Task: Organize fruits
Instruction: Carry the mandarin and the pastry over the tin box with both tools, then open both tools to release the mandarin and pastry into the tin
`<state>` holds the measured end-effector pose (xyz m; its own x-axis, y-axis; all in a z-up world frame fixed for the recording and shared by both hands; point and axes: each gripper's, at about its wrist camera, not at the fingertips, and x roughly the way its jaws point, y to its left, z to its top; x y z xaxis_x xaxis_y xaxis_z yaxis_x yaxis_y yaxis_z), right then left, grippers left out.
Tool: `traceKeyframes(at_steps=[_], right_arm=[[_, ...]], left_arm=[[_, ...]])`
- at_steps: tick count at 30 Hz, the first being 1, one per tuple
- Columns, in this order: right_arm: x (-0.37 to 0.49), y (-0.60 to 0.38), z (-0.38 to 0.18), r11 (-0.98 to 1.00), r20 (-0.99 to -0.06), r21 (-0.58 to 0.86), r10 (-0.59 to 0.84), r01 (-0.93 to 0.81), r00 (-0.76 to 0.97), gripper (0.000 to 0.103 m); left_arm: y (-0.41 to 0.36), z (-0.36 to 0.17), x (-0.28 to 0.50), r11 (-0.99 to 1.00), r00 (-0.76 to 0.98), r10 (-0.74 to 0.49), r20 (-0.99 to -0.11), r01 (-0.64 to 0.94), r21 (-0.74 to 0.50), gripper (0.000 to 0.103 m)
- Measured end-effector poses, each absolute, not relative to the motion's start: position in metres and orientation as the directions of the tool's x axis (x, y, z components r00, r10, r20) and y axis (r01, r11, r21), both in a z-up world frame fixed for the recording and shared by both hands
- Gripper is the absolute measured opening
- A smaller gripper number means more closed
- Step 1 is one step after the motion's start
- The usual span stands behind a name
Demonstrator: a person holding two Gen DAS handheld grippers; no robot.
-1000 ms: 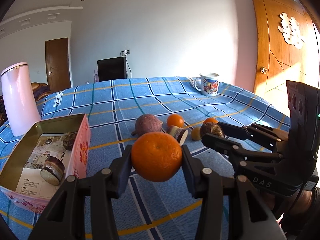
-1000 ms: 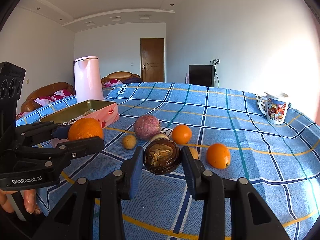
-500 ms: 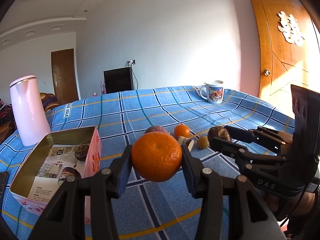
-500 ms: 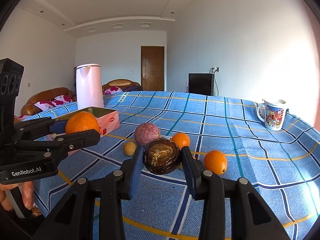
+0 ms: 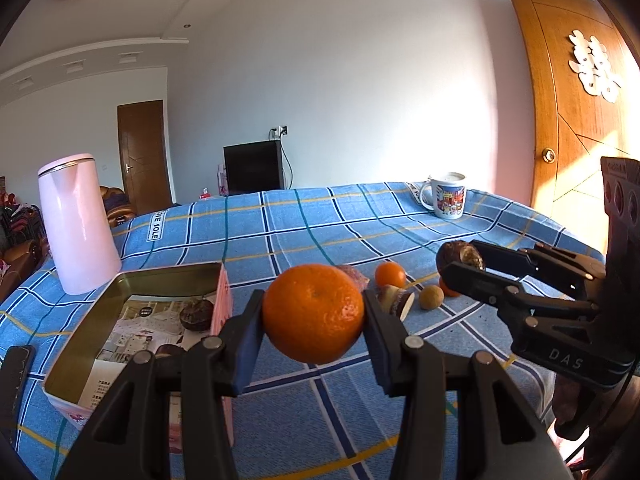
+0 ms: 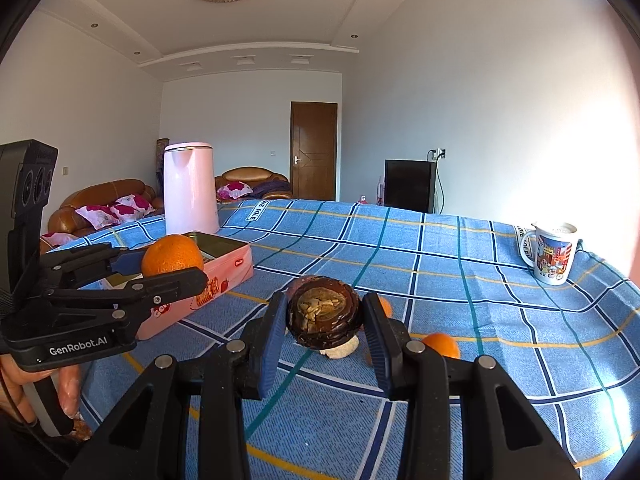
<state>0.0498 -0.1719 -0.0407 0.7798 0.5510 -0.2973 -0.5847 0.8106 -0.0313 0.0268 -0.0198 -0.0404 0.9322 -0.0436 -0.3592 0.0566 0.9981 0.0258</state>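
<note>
My left gripper (image 5: 314,316) is shut on an orange (image 5: 313,313), held above the blue checked tablecloth just right of the pink tin box (image 5: 132,320); the orange also shows in the right wrist view (image 6: 172,255). My right gripper (image 6: 325,322) is shut on a dark brown mangosteen half (image 6: 325,317), raised above the table; it also shows in the left wrist view (image 5: 458,254). The box holds a dark fruit (image 5: 197,314) on printed paper. A small orange (image 5: 390,274), a cut fruit piece (image 5: 396,304), a small brown fruit (image 5: 431,297) and a purple fruit (image 5: 354,276) lie on the cloth.
A pink kettle (image 5: 76,224) stands behind the box at the left. A printed mug (image 5: 448,195) stands at the far right of the table. A dark phone (image 5: 14,376) lies at the left edge. Another orange (image 6: 440,346) lies beyond the right gripper.
Both grippers have risen and pulled back with their fruits; the loose fruits and box now look lower and farther. The left gripper sits nearer the box.
</note>
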Motion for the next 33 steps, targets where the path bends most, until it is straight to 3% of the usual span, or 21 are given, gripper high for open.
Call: traceKeyframes(at_steps=[16, 25, 33], right_arm=[[0.060, -0.095, -0.009, 0.693, -0.320, -0.092, 0.660, -0.715, 0.680, 0.040], [0.072, -0.035, -0.015, 0.614, -0.388, -0.108, 0.698, -0.782, 0.602, 0.040], [0.094, 0.014, -0.034, 0.569, -0.503, -0.069, 0.690, -0.819, 0.522, 0.041]], left_arm=[[0.069, -0.023, 0.036, 0.994, 0.926, 0.056, -0.374, -0.086, -0.064, 0.048], [0.120, -0.027, 0.055, 0.981, 0.895, 0.111, -0.433, -0.168, -0.097, 0.048], [0.141, -0.040, 0.073, 0.974, 0.857, 0.094, -0.507, -0.184, -0.131, 0.048]])
